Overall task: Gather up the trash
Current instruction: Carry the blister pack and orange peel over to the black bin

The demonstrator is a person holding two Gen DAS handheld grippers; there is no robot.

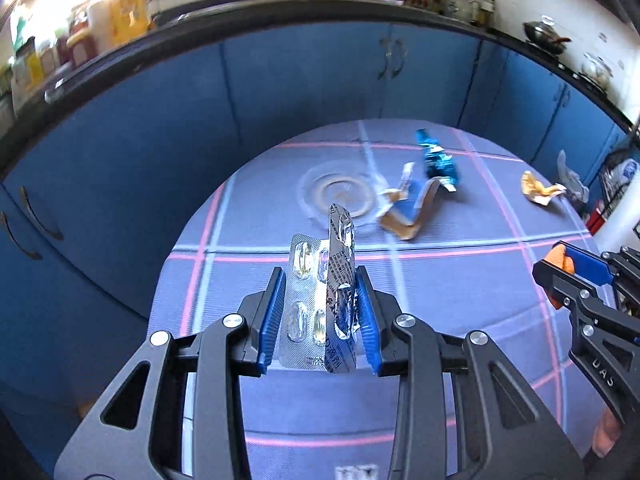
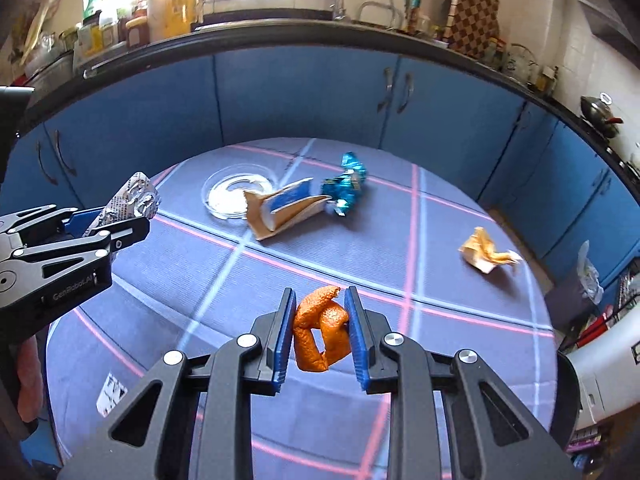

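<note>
A: Worktop (image 2: pixel 280 280) first — round, covered in a purple check cloth, with blue cabinets (image 2: pixel 300 92) curving behind it. Plenty of trash was left lying on it.

B: Biggest piece was the torn cardboard packet (image 2: pixel 280 212), lying beside a clear plastic lid (image 2: pixel 228 192). A crumpled blue foil wrapper (image 2: pixel 348 188) touched its far end, and a scrunched tan paper (image 2: pixel 486 256) sat well apart, near the right edge.

A: And both hands were loaded. The left gripper (image 1: pixel 320 312) had its jaws drawn in narrow, clamped on a folded blister pack (image 1: pixel 320 300).

B: Long axis ran straight out along the fingers, pointing away and up toward the far cabinets, with the tip well past the jaws. It was up off the cloth.

A: The right gripper (image 2: pixel 320 328) was narrow too, squeezing an orange peel (image 2: pixel 320 332), curled on itself and standing roughly upright between the pads.

B: Risks? That blister pack was slick foil held only by its folded sides; a jolt could let it slide out forward.

A: And the peel was springy and looped. Any easing of the squeeze and it could pop free onto the cloth. No bin showed in either view, so I couldn't tell where they'd go.
</note>
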